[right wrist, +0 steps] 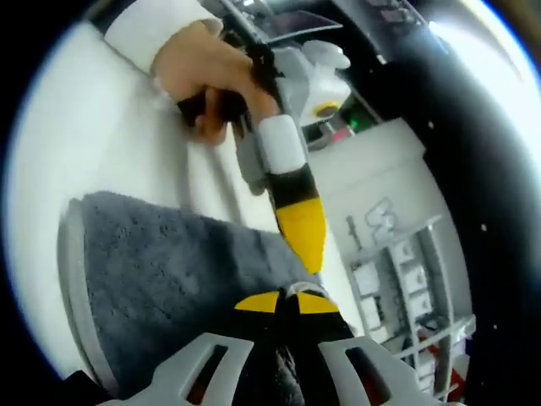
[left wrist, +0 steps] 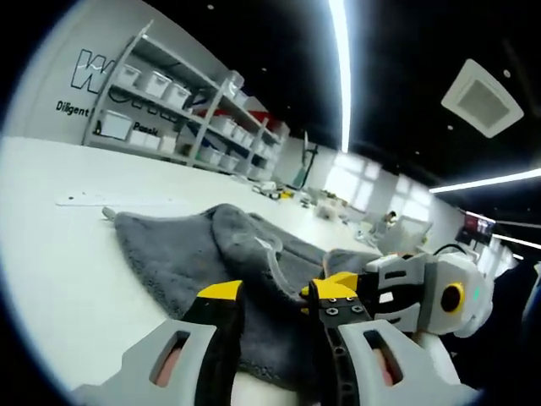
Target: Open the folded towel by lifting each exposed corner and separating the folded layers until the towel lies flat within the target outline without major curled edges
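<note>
A dark grey towel (left wrist: 173,245) lies rumpled and still partly folded on the white table (left wrist: 51,262). My left gripper (left wrist: 277,294) is open just above its near edge, with towel showing between the yellow-tipped jaws. My right gripper (left wrist: 311,288) comes in from the right and pinches a raised fold beside a small white loop (left wrist: 275,254). In the right gripper view my right gripper (right wrist: 283,302) is shut on the towel (right wrist: 161,271) at that loop. A hand (right wrist: 203,76) holds the left gripper (right wrist: 300,228) over the towel's far side.
Metal shelves with white bins (left wrist: 186,101) stand along the far wall, also seen as shelves (right wrist: 397,288) in the right gripper view. A white strip (left wrist: 110,200) lies on the table beyond the towel. Small clutter (left wrist: 338,211) sits on the far end.
</note>
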